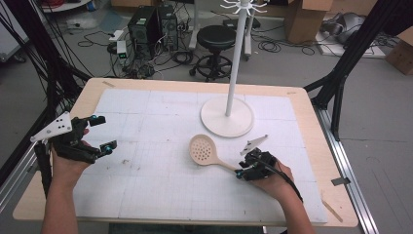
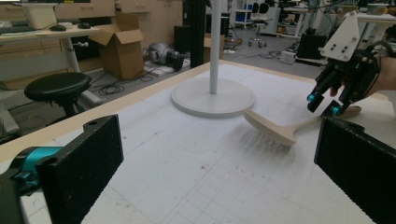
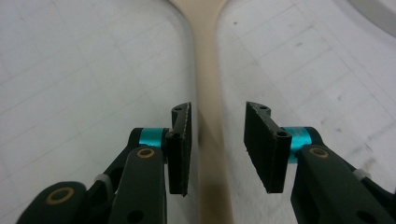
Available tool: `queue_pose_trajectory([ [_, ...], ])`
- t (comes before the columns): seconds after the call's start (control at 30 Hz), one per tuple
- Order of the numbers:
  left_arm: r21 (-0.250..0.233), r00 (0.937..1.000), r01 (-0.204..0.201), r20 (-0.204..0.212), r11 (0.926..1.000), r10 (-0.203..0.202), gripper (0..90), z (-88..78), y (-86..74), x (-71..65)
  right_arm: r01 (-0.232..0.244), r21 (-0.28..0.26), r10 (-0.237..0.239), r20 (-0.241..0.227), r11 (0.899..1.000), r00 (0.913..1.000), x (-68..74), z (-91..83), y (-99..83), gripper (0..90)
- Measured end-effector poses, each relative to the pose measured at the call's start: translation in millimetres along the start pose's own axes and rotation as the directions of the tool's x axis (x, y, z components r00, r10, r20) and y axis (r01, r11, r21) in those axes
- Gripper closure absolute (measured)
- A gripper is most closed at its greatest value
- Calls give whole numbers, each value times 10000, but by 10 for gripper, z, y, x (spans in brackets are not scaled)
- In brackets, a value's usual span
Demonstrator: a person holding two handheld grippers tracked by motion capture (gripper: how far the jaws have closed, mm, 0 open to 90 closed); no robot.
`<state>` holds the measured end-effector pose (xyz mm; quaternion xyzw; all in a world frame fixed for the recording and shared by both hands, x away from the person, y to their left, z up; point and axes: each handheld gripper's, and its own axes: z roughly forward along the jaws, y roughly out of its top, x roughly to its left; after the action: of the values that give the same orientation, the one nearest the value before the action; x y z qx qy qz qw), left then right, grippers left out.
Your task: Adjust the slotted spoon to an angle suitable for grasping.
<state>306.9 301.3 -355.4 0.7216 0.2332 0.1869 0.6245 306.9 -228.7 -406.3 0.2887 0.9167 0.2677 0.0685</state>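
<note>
A beige slotted spoon (image 1: 204, 149) lies flat on the white gridded mat (image 1: 160, 117), its round head toward the middle and its handle running to the right front. My right gripper (image 1: 239, 173) sits low over the handle end. In the right gripper view the handle (image 3: 208, 70) passes between the jaws of the right gripper (image 3: 218, 114), close to the left pad (image 3: 180, 149), with a gap at the other pad. My left gripper (image 1: 106, 132) hovers at the mat's left edge, jaws wide and empty. The left gripper view looks between its own jaws at the spoon (image 2: 275, 128) and the right gripper (image 2: 323, 103).
A white hook stand with a round base (image 1: 227, 117) rises just behind the spoon, also seen as the stand base (image 2: 212, 97). The wooden table rim (image 1: 316, 126) frames the mat. Beyond the table are a black stool (image 1: 215, 36), computers, cables and cardboard boxes.
</note>
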Motion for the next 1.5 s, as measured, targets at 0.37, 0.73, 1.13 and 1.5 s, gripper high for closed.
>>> queue_pose_trajectory([
  [0.37, 14, 10000, 31, 21, 10000, -31, 17, 13, -4, 3, -545, 117, 540, 361, 9984, 9979, -5, -196, -424, 534],
  [0.73, -97, 9999, 94, -39, 9999, -94, 17, -13, 0, 8, 426, 1130, -468, 351, 9927, 9983, 75, -99, -323, 718],
  [1.13, -113, 10000, 31, -68, 9999, -32, 17, -44, 4, 26, 1950, 747, -1931, -308, 9780, 9807, 220, 164, 122, 718],
  [1.5, -64, 10000, -26, -7, 10000, 26, 17, -24, 8, 18, 3245, 522, -3165, -1215, 9444, 9408, 354, 475, 610, 718],
])
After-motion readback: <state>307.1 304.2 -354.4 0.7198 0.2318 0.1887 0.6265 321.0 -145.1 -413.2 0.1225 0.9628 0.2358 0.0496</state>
